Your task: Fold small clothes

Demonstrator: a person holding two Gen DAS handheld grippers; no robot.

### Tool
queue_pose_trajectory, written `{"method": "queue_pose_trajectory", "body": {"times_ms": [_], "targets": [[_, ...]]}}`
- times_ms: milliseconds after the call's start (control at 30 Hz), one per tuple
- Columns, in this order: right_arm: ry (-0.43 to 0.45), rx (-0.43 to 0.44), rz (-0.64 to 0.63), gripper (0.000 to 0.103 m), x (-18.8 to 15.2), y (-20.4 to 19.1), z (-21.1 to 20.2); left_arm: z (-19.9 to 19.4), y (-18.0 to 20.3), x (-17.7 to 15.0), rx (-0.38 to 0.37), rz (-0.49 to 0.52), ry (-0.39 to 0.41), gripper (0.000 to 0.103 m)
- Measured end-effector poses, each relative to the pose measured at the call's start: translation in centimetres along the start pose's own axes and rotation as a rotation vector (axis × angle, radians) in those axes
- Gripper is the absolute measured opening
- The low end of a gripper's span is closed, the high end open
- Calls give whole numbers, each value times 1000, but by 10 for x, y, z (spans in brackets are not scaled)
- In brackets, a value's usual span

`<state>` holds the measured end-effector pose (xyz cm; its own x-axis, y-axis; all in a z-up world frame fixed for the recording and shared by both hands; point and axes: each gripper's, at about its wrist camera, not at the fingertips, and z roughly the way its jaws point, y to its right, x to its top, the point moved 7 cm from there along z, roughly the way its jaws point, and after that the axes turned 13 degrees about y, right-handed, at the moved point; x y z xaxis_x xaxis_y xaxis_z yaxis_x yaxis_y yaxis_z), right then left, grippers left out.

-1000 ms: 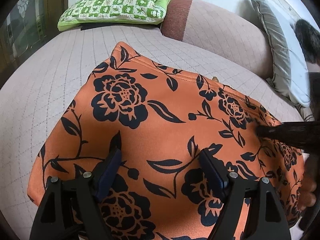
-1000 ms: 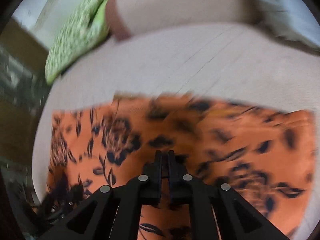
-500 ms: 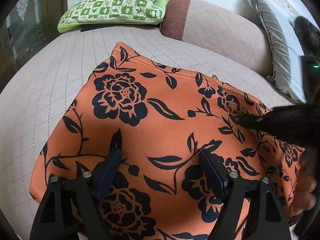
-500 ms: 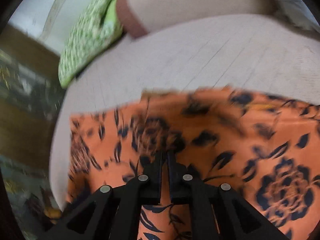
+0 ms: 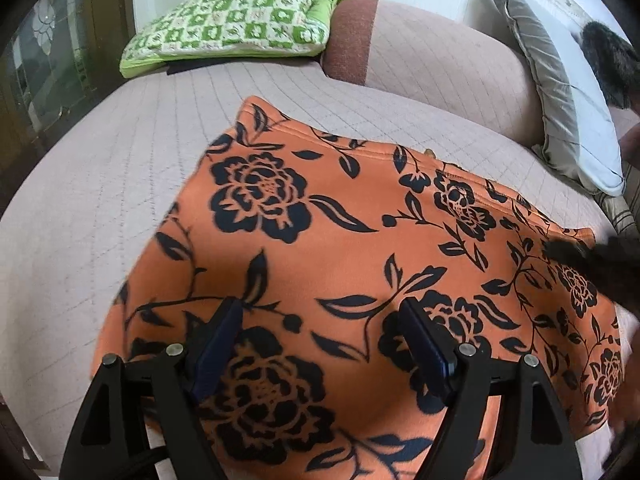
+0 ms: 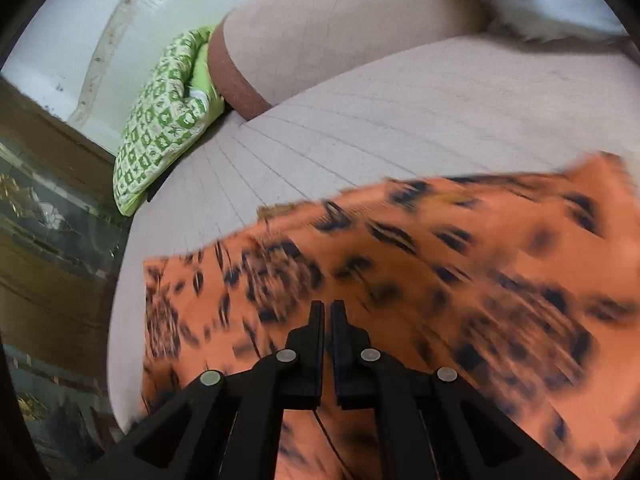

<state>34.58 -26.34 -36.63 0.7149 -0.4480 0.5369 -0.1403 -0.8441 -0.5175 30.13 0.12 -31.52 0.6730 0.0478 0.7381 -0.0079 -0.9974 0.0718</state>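
An orange garment with black flowers [image 5: 344,256] lies spread flat on the beige quilted bed cover [image 5: 100,184]. My left gripper [image 5: 320,320] hovers open over its near part, with the cloth under its fingers and not between them. My right gripper [image 6: 327,308] is over the same garment [image 6: 440,280], which is blurred by motion. Its jaws are closing to a thin slit with nothing between them. In the left wrist view the right gripper [image 5: 580,256] shows as a dark blur over the garment's right edge.
A green chequered pillow [image 5: 240,28] and a beige bolster with a brown band [image 5: 420,56] lie at the back. A grey pillow [image 5: 560,108] leans at the right. A dark glazed cabinet [image 6: 52,240] stands at the left. A person's dark hair [image 5: 604,60] shows top right.
The right gripper swept left across the garment's right part, then drew back toward its right edge while rolling. The left gripper and the garment have stayed put.
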Motion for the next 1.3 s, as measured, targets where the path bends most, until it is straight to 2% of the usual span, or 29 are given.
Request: {"method": "queue_pose_trajectory", "body": {"times_ms": [167,233,300,367,433,567,633,733,800,867,933,1000,1067,1133,1167,1233,1267,1300], "targets": [[60,19,-33,6,-45,13,-81,-33,-18,-15,-15,-37,9,81],[25,-10,18,6,-67,22,-84,-49,-30,-21,17,-53,25,81],[-103,-85,24,7,-91,30,-64,-61,-44,-26,50,-60,34,81],[-47,-79,-57,6,-90,24,-63,-72,-65,-35,98,-73,20,81],[-74,-82,-77,7,-88,17,-66,-84,-92,-45,114,-149,-20,81],[-19,37,-39,8,-82,-1,-85,-108,-133,-41,146,-279,-10,81],[37,145,-45,8,-78,-21,-99,-113,-142,-33,121,-346,-10,81],[89,244,-76,8,-79,-45,-112,-107,-144,-29,68,-435,-58,88],[89,278,-101,23,-83,-57,-116,-100,-140,-33,45,-477,-81,88],[75,314,-105,74,-88,-63,-117,-85,-127,-41,5,-514,-142,88],[97,315,-83,76,-86,-63,-119,-71,-116,-47,-30,-553,-181,88],[103,289,-74,76,-81,-58,-117,-60,-110,-52,-48,-579,-184,88],[103,276,-39,76,-76,-44,-116,-53,-108,-49,-36,-574,-144,87],[72,284,9,76,-73,-35,-113,-46,-104,-39,-68,-572,-87,87],[65,286,19,76,-73,-33,-113,-41,-102,-36,-102,-582,-66,83],[64,257,3,76,-72,-30,-109,-32,-101,-37,-97,-586,-51,70],[63,243,-8,75,-72,-30,-107,-29,-101,-36,-81,-570,-29,60],[63,233,-15,75,-71,-30,-105,-28,-100,-36,-76,-554,-11,43]]}}
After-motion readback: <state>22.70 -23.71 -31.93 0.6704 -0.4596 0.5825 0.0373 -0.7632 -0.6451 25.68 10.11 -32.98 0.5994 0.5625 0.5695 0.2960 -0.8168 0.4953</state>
